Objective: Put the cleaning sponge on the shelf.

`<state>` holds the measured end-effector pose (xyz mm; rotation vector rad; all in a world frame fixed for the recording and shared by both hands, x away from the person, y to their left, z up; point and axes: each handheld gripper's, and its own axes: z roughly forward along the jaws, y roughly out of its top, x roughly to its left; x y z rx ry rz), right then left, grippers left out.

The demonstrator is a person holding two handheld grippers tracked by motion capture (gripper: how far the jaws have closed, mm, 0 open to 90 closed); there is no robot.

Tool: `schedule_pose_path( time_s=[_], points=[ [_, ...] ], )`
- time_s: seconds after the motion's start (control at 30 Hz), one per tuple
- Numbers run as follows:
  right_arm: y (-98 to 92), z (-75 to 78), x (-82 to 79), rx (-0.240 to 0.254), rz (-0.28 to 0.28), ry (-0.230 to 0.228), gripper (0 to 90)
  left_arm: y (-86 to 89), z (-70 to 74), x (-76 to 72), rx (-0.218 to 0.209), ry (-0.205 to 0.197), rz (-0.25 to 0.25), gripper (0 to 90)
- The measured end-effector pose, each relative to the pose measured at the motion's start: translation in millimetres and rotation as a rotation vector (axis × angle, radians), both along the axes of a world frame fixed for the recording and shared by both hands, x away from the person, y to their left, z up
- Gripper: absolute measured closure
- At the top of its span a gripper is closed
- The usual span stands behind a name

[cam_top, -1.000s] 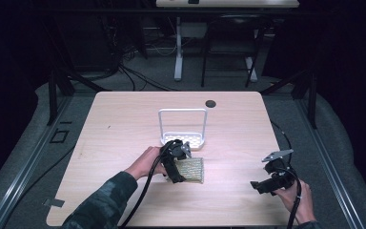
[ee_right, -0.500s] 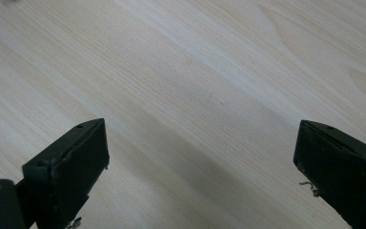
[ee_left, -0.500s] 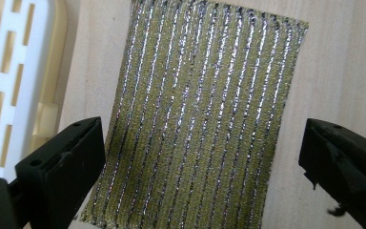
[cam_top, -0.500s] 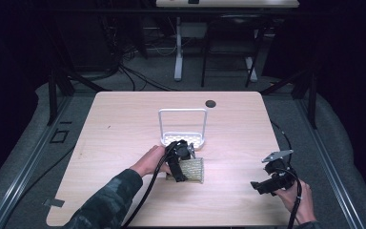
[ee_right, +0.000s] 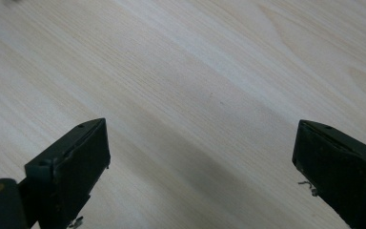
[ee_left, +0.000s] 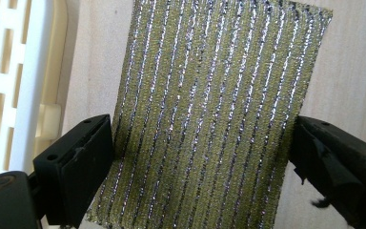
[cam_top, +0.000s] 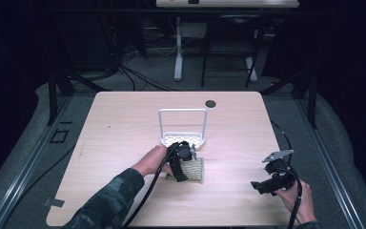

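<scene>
A yellow-green scrub sponge with silver stripes (cam_top: 195,170) lies flat on the wooden table (cam_top: 124,124), just in front of a white plastic rack (cam_top: 183,139). My left gripper (cam_top: 186,166) hangs over the sponge. In the left gripper view the sponge (ee_left: 209,95) runs up between the jaws, and my left gripper (ee_left: 200,157) is open with one jaw at each long edge. The rack (ee_left: 24,71) shows at the left there. My right gripper (cam_top: 261,186) is low over the front right of the table, open (ee_right: 200,157) above bare wood.
The rack has a tall white hoop handle (cam_top: 182,112). A small dark round hole (cam_top: 210,103) sits near the table's far edge. Cables trail from both grippers toward the front edge. Dark floor and stands surround the table.
My left gripper has shifted slightly right and come down over the sponge. The sponge and the right gripper have hardly moved.
</scene>
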<state>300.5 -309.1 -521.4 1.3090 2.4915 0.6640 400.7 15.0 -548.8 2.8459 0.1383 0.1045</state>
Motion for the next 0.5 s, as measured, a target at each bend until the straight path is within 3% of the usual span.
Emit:
schedule_pose_path(
  time_s=[0.27, 0.5],
  points=[
    [-0.8, -0.5, -0.1, 0.005, -0.004, -0.001, 4.8, -3.6, -5.9, 2.8, 0.018, 0.002, 0.001, 7.0],
    [-0.9, -1.1, -0.3, 0.003, -0.007, -0.006, 5.6, -2.7, -5.3, 2.0, 0.007, 0.01, 0.019, 9.2]
  ],
)
